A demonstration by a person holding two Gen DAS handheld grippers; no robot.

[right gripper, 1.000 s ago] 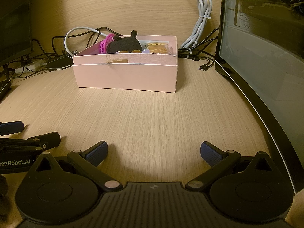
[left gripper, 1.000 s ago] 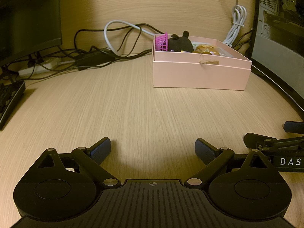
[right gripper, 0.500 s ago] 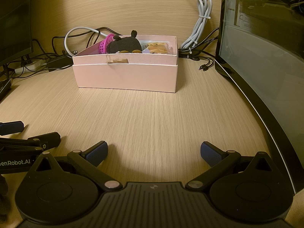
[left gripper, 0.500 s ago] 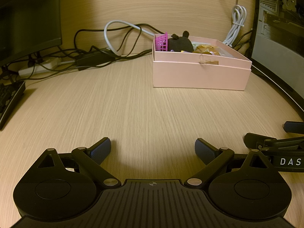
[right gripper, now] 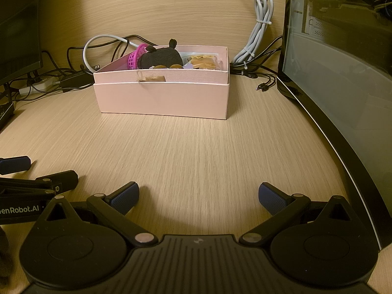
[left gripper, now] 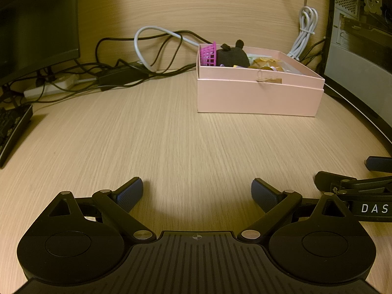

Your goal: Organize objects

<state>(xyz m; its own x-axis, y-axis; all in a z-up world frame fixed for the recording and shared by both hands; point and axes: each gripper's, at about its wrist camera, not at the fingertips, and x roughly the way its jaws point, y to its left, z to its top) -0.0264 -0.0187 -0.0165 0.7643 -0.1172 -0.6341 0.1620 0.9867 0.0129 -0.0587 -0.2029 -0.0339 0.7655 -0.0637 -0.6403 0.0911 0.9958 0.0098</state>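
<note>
A pink box (left gripper: 257, 98) (right gripper: 164, 98) stands on the wooden desk at the far side. Inside it sit a black plush toy (left gripper: 232, 55) (right gripper: 160, 57), a magenta basket (left gripper: 208, 54) (right gripper: 134, 57) and wrapped brown snacks (left gripper: 265, 63) (right gripper: 203, 61). A small paper tag (right gripper: 153, 78) hangs on its front wall. My left gripper (left gripper: 197, 191) is open and empty, low over the desk, well short of the box. My right gripper (right gripper: 198, 194) is open and empty too, beside the left one.
Black and white cables (left gripper: 152, 56) and a power strip (left gripper: 49, 88) lie behind the box to the left. A dark monitor (left gripper: 36, 22) and a keyboard edge (left gripper: 12, 127) are at left. A computer case with a glass panel (right gripper: 343, 85) lines the right side.
</note>
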